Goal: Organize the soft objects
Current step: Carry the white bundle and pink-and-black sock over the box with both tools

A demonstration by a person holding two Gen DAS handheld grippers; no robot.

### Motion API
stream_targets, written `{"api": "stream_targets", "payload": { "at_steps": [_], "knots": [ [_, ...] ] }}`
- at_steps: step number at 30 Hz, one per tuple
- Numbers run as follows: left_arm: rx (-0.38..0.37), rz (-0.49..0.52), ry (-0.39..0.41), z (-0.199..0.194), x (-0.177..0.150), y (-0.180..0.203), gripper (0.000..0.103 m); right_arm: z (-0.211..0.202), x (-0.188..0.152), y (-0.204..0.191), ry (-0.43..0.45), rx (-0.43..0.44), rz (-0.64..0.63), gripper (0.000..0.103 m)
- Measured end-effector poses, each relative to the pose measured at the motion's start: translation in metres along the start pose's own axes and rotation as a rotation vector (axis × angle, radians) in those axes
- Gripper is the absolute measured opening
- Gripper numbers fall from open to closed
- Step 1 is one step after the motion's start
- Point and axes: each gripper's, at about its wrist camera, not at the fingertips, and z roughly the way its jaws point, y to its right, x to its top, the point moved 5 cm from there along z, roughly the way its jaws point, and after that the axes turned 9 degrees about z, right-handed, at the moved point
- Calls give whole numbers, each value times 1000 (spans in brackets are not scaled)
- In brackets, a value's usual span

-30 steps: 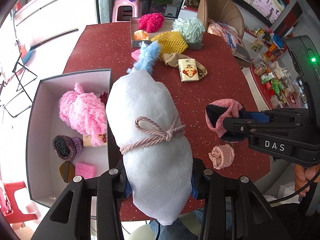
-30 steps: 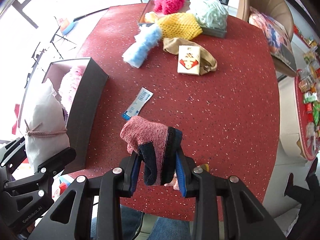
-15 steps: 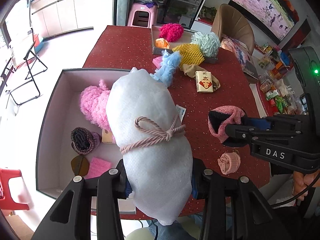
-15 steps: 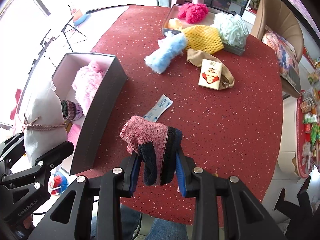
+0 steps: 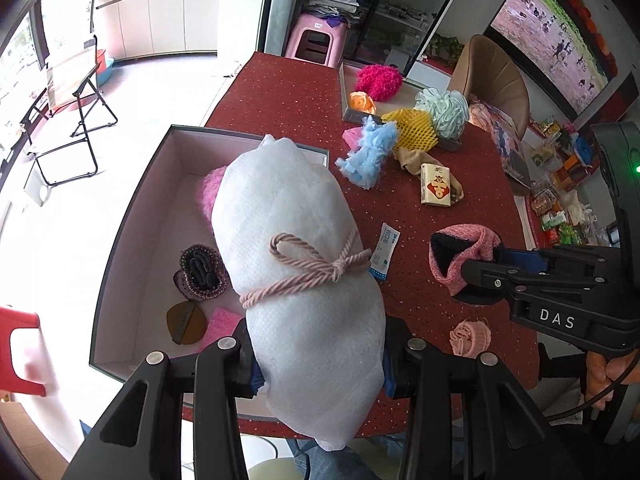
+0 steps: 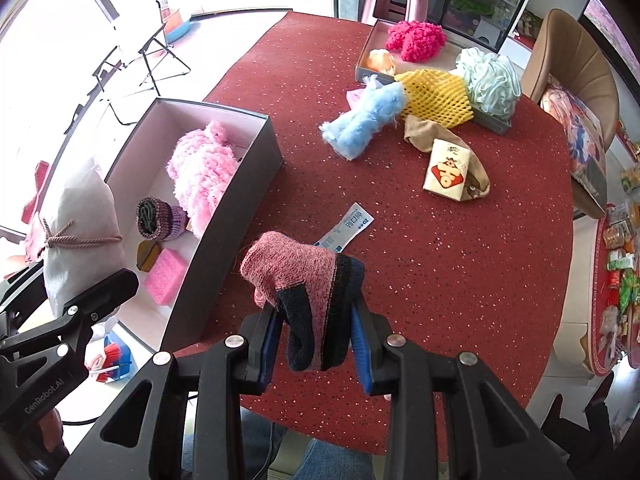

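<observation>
My left gripper (image 5: 318,364) is shut on a white foam bundle (image 5: 296,264) tied with pink cord, held above the front right of the open grey box (image 5: 120,248). The bundle also shows in the right wrist view (image 6: 80,232). My right gripper (image 6: 314,344) is shut on a pink and black knit sock (image 6: 304,280), held above the table's front edge; it shows in the left wrist view (image 5: 460,252). The box (image 6: 236,208) holds a fluffy pink item (image 6: 204,172), a rolled knit piece (image 6: 154,218), a pink sponge (image 6: 166,276) and a brown piece (image 6: 146,256).
On the red table (image 6: 460,260) lie a blue fluffy item (image 6: 364,124), a yellow net (image 6: 436,96), a mint pouf (image 6: 490,80), a tan cloth with a packet (image 6: 448,170), a paper slip (image 6: 348,228) and a far tray (image 6: 374,48). A small pink roll (image 5: 470,336) lies near the front edge.
Both grippers have risen and drawn back, so more of the box and room shows. The bundle and sock stay gripped; the left gripper now sits more over the box.
</observation>
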Motion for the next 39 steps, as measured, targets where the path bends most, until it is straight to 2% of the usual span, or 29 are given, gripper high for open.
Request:
{"api": "stream_targets", "payload": {
  "at_steps": [12, 28, 39],
  "knots": [
    [33, -90, 29, -6, -6, -29, 43, 1, 5, -28, -3, -3, -72, 35],
    [83, -167, 24, -6, -19, -62, 43, 5, 14, -66, -4, 5, -166, 35],
    [153, -204, -29, 5, -31, -90, 43, 18, 17, -102, -32, 57, -236, 35]
  ]
}}
